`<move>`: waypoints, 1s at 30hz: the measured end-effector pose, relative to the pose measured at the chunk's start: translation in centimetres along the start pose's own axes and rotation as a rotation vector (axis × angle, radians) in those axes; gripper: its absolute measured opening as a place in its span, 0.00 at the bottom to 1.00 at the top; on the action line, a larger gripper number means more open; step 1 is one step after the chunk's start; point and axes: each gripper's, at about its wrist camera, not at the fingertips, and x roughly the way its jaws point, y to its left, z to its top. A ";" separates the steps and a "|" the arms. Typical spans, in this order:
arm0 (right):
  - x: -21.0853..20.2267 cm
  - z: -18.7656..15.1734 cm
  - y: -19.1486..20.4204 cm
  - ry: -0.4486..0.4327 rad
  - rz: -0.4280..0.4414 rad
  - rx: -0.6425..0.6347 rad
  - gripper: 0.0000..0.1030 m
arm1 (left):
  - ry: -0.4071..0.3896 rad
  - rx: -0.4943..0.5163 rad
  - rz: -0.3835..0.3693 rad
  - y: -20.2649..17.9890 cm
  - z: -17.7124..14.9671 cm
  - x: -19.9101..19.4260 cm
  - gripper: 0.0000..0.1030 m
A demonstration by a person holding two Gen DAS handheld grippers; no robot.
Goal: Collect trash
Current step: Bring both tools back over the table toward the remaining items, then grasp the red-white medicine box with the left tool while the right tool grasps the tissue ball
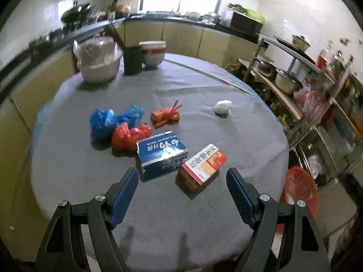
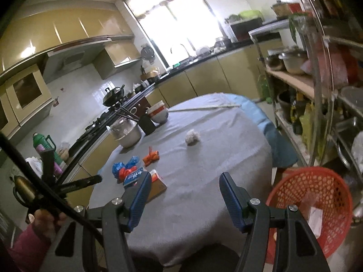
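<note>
At the far left of the tabletop (image 1: pixel 158 215) stands a big white bowl (image 1: pixel 99 70) with a clear lidded dish stacked in it; what that dish holds I cannot make out. Beside it a dark cup (image 1: pixel 133 60) has chopsticks sticking out, and next to that sit stacked white bowls with a red band (image 1: pixel 153 54).

The trash lies in the middle of the grey cloth: a crumpled blue bag (image 1: pixel 103 123), a red bag (image 1: pixel 130 136) touching it, an orange wrapper (image 1: pixel 165 115) just behind, a blue box (image 1: pixel 162 155) lying flat, a red-and-white box (image 1: pixel 203 166) touching its right end, and a white paper wad (image 1: pixel 222 107) well apart to the right.

My left tongs (image 1: pixel 182 179) stand apart, empty, above the near edge, with the two boxes just ahead. My right tongs (image 2: pixel 185 181) are apart too, with nothing between them.

Off the tabletop's right side sits a red mesh basket (image 2: pixel 310 206), with a pale scrap or two inside, too blurred to name.
</note>
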 end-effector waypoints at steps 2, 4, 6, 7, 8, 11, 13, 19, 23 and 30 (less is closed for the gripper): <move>0.9 -0.2 -0.2 0.026 -0.002 0.017 0.64 | 0.013 -0.022 -0.010 0.3 0.3 1.4 0.78; 1.7 -0.5 -0.2 0.048 -0.011 0.028 0.64 | 0.018 -0.028 -0.039 0.2 0.6 2.6 0.78; 2.6 -0.5 -0.1 0.068 -0.011 0.042 0.64 | 0.023 -0.011 -0.057 -0.3 0.8 3.6 0.78; 3.0 -0.5 0.0 0.075 -0.007 0.051 0.64 | 0.026 0.005 -0.063 -0.7 1.0 4.1 0.78; 3.3 -0.4 0.1 0.082 -0.003 0.059 0.64 | 0.027 0.024 -0.072 -1.2 1.1 4.9 0.78; 4.0 -0.6 0.5 0.097 -0.012 0.061 0.64 | 0.027 0.028 -0.100 -2.1 1.7 6.5 0.78; 4.3 -0.7 0.7 0.106 -0.014 0.067 0.64 | 0.035 0.014 -0.125 -2.7 1.9 7.4 0.78; 4.7 -1.5 1.5 0.130 -0.025 0.064 0.64 | 0.052 0.025 -0.154 -4.0 1.3 9.5 0.78; 4.9 -1.7 2.0 0.135 -0.024 0.053 0.64 | 0.099 0.055 -0.136 -4.3 0.3 10.6 0.76; 5.4 -1.2 2.4 0.132 -0.037 0.027 0.64 | 0.130 0.105 -0.200 -4.3 -1.3 9.0 0.53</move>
